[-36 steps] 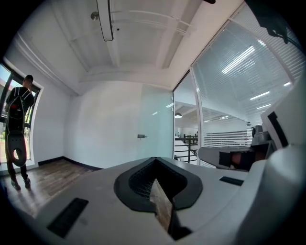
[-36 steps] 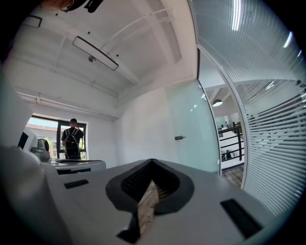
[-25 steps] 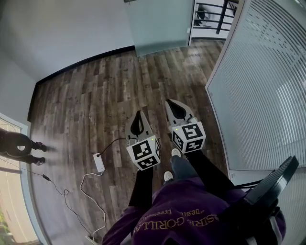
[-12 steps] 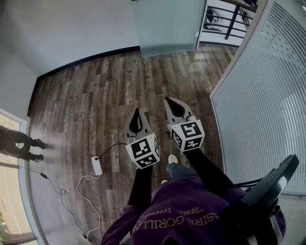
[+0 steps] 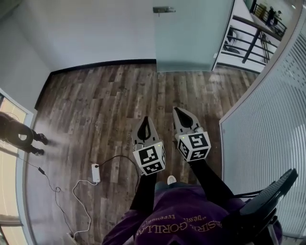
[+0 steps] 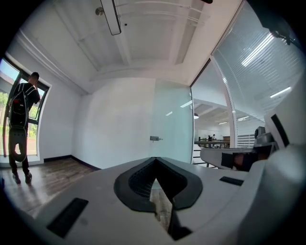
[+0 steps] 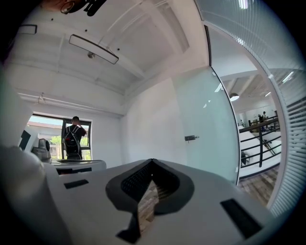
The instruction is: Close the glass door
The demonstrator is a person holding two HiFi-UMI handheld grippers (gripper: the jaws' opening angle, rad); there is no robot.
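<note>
Glass door: stood open ahead, beside the railed opening; brought nearer than a second ago, its handle now shown; left gripper and right gripper both closed, nothing held; approach judged unfinished.

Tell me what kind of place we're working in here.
Likely an office interior: a frosted glass door, a tall partition of horizontal slats, a wood-plank floor, and a railing beyond the doorway.
</note>
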